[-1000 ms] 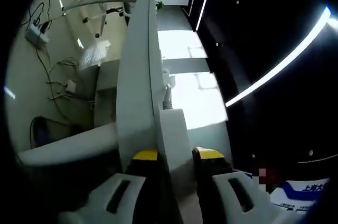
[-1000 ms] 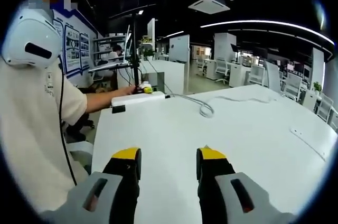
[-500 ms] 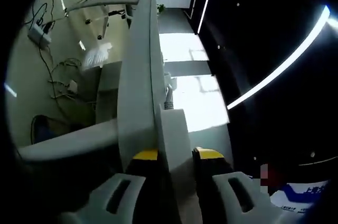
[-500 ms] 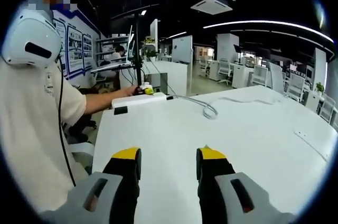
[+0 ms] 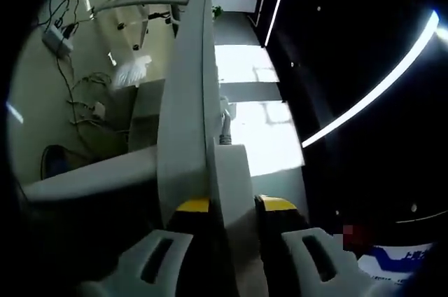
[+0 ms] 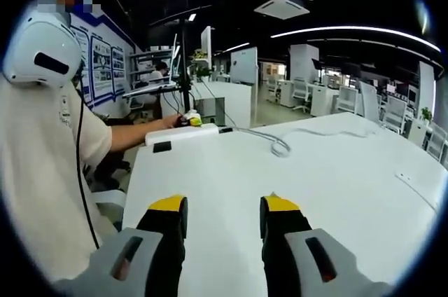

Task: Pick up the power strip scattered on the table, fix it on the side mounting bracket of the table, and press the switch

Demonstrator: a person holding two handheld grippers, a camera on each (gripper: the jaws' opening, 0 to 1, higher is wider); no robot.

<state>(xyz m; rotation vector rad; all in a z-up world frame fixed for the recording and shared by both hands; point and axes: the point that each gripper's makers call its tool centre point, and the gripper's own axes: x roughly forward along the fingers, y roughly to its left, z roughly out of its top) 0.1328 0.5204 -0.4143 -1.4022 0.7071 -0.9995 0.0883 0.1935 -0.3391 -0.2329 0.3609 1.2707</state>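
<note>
The white worktop (image 6: 294,185) spreads across most of the right gripper view, its far right corner cut off by the rim. In the left gripper view it is seen edge-on as a long pale slab (image 5: 185,101) running up the frame, with dim floor and tangled cables (image 5: 80,101) to one side, too dark to sort out.

A person in a cream shirt (image 6: 42,171) sits at the worktop's left edge, one arm reaching out to the far corner.

There the white power strip (image 6: 182,134) lies along the worktop's edge, its cable (image 6: 276,144) looping away across the top. In the left gripper view the strip (image 5: 231,185) sits between the jaws of the left hand-held gripper (image 5: 236,206), which is closed onto it. Whether the strip is seated in any bracket cannot be made out.

The right hand-held gripper (image 6: 222,207) hovers over bare worktop, jaws parted, holding nothing.
</note>
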